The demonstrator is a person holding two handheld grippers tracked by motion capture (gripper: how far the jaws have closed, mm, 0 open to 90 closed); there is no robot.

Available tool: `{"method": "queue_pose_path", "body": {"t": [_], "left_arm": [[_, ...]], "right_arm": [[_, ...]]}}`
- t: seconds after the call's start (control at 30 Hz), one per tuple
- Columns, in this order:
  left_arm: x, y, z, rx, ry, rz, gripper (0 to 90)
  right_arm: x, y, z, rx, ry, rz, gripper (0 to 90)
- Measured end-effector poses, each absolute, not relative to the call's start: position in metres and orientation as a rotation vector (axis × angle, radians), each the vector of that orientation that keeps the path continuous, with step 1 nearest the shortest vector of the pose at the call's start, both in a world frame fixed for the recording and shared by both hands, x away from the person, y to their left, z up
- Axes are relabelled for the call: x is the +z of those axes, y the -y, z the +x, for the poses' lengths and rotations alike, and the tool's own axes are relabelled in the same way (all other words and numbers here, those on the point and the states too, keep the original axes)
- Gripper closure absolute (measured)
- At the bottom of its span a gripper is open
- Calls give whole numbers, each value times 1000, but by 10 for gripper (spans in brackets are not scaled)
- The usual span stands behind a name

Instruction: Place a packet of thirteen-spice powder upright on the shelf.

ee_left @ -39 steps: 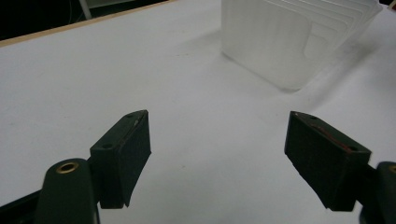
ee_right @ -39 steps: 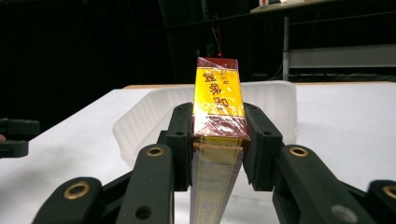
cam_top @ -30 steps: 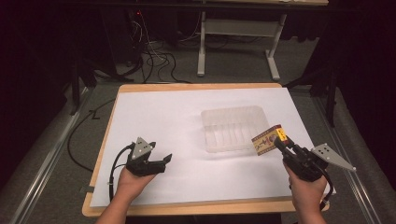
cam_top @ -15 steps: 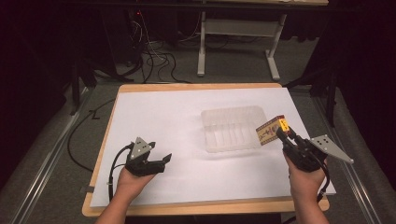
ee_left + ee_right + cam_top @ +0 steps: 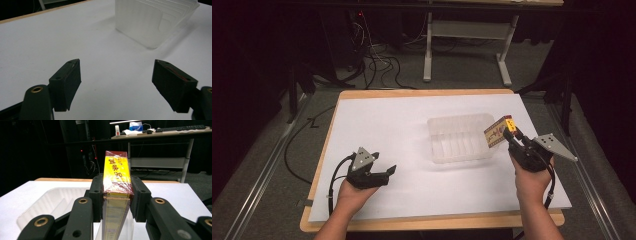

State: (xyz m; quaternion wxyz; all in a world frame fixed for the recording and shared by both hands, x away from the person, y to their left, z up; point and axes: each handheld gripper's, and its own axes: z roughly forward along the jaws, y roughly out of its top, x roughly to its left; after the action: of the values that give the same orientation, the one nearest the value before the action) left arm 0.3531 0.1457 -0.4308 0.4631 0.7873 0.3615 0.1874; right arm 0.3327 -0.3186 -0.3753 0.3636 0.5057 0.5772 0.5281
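A yellow-and-red wrapped box (image 5: 497,132) is clamped between the jaws of my right gripper (image 5: 512,135). It hangs over the right end of a clear plastic tray (image 5: 460,119). In the right gripper view the box (image 5: 117,172) stands on end between the pads of my right gripper (image 5: 117,193), with the tray (image 5: 50,202) below and to the left. My left gripper (image 5: 389,172) rests low at the near left of the white sheet, pointing toward the tray. Its jaws are open with nothing between them (image 5: 117,82). The tray's ribbed wall (image 5: 150,20) lies ahead of it.
A white sheet (image 5: 402,130) covers the wooden table (image 5: 422,92). Cables trail off the table's left side (image 5: 297,150). Beyond the far edge are a desk frame (image 5: 472,30) and dark floor with wires.
My right hand has carried the box away from the person, closer in over the tray's right end. The left gripper has stayed where it was.
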Motion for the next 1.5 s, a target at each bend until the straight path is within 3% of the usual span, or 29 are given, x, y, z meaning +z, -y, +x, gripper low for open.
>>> {"method": "queue_pose_path", "body": {"t": [1.5], "left_arm": [[-432, -143, 353, 424, -877, 1965, 238]], "right_arm": [[-393, 309, 386, 1196, -1552, 1360, 682]]}}
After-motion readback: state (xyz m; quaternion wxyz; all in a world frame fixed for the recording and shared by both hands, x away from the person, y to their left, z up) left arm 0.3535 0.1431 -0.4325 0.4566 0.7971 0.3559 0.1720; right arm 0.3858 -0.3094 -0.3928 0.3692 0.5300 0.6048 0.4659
